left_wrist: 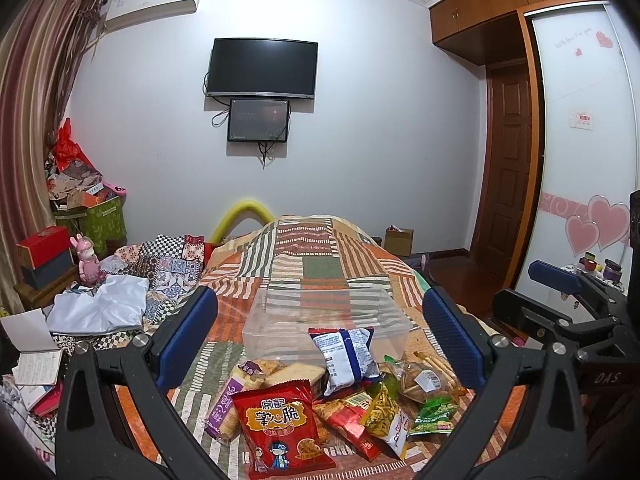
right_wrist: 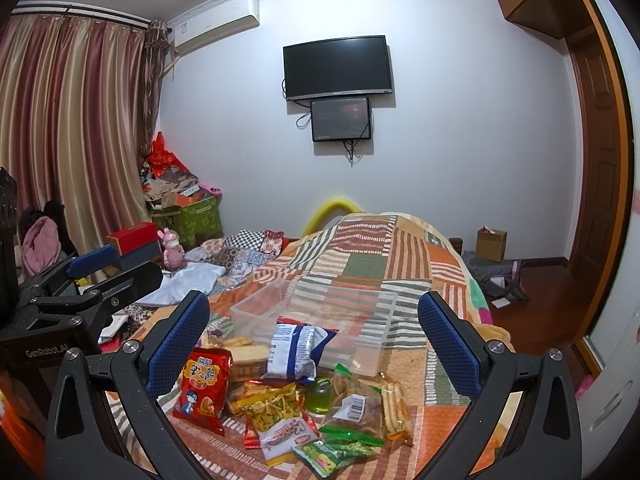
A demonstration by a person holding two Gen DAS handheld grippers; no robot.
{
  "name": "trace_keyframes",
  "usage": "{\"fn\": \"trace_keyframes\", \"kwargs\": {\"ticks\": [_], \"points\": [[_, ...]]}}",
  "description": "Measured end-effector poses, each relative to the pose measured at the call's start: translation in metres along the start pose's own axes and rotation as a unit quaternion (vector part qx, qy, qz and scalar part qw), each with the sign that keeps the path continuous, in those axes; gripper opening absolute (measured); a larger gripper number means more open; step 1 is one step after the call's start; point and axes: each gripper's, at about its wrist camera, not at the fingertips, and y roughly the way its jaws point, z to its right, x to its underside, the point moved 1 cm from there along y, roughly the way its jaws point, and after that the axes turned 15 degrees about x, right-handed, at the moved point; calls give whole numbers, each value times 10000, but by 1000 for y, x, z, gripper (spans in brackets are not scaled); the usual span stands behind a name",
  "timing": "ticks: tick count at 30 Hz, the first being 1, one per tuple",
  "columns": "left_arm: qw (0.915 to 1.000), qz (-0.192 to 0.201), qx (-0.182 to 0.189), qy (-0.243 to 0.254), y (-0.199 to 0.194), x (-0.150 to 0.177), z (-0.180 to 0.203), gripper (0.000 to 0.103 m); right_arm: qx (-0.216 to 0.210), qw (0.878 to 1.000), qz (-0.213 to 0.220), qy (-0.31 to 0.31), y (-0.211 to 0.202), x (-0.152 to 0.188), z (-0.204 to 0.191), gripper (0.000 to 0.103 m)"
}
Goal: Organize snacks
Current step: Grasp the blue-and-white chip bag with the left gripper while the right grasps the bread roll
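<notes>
Both grippers hovered above a patchwork bedspread (left_wrist: 320, 264) with their blue-padded fingers spread wide and nothing held between them. The left gripper (left_wrist: 320, 340) framed the snack pile from its own view; the right gripper (right_wrist: 316, 344) did the same from slightly further right. Each gripper also appeared at the edge of the other's view.

A clear bin (left_wrist: 384, 312) stood upright on the bedspread, just beyond the pile. It appeared to hold no snacks. A blue-and-white packet (left_wrist: 346, 354) leaned against the bin's near wall, touching it.

The remaining snacks lay in a loose heap in front of the bin:
- A red bag (left_wrist: 280, 428) lay nearest the left gripper, face up.
- A purple-wrapped biscuit pack (left_wrist: 228, 404) lay partly under the red bag's left edge.
- A yellow strips bag (right_wrist: 276, 412) lay in the centre, overlapping other packets.
- A green pea packet (left_wrist: 434, 416) lay at the right edge of the heap.
- A clear cookie bag (right_wrist: 360, 404) lay beside a green jelly cup (right_wrist: 319, 398).

A television (left_wrist: 262, 67) hung on the far wall.
</notes>
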Motion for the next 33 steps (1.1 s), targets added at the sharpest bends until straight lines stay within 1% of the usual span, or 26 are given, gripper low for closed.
{"fn": "trace_keyframes", "kwargs": {"ticks": [12, 16, 20, 24, 27, 33], "points": [[9999, -110, 25, -52, 7, 4, -4, 103, -21, 9999, -85, 50, 7, 4, 1, 103], [9997, -211, 18, -94, 13, 8, -7, 103, -12, 9998, -170, 98, 12, 6, 4, 103], [9988, -442, 48, -222, 26, 17, -13, 103, 34, 9994, -318, 131, 21, 11, 9, 103], [9970, -686, 58, -356, 41, 27, -20, 103, 142, 9981, -570, 184, 34, 21, 18, 103], [9950, -895, 56, -430, 56, 35, -25, 103, 191, 9964, -783, 256, 44, 28, 29, 103], [9895, -1287, 207, -625, 88, 46, -33, 103, 428, 9912, -1209, 319, 67, 43, 51, 103]]}}
